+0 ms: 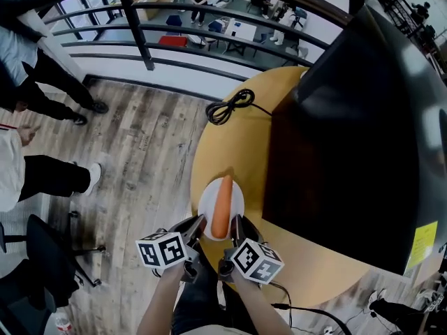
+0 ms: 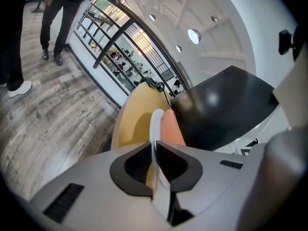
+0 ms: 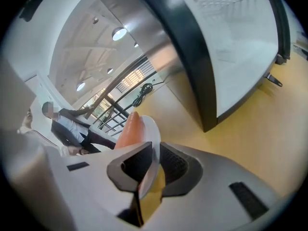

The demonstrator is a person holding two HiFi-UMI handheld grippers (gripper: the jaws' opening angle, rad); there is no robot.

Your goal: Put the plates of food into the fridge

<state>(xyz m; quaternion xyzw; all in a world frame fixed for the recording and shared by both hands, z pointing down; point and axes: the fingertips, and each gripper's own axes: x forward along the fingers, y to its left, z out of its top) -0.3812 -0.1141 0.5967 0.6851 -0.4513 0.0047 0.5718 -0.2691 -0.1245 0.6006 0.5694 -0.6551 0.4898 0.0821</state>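
Note:
A white plate (image 1: 209, 202) carries a long orange carrot (image 1: 222, 205) and hovers over the near left part of the round yellow table (image 1: 237, 145). My left gripper (image 1: 198, 227) is shut on the plate's near left rim, and my right gripper (image 1: 236, 229) is shut on its near right rim. In the left gripper view the plate (image 2: 155, 124) runs edge-on between the jaws of the left gripper (image 2: 155, 165), with the carrot (image 2: 171, 127) to its right. In the right gripper view the plate (image 3: 150, 129) passes between the jaws of the right gripper (image 3: 154, 167), the carrot (image 3: 129, 128) on its left. The black fridge (image 1: 363, 110) stands on the table's right, door closed.
A coiled black cable (image 1: 230, 106) lies at the table's far edge. A black railing (image 1: 140, 33) runs behind the table over a drop. People's legs (image 1: 49, 103) stand at the left on the wooden floor, and a black chair (image 1: 42, 257) is at lower left.

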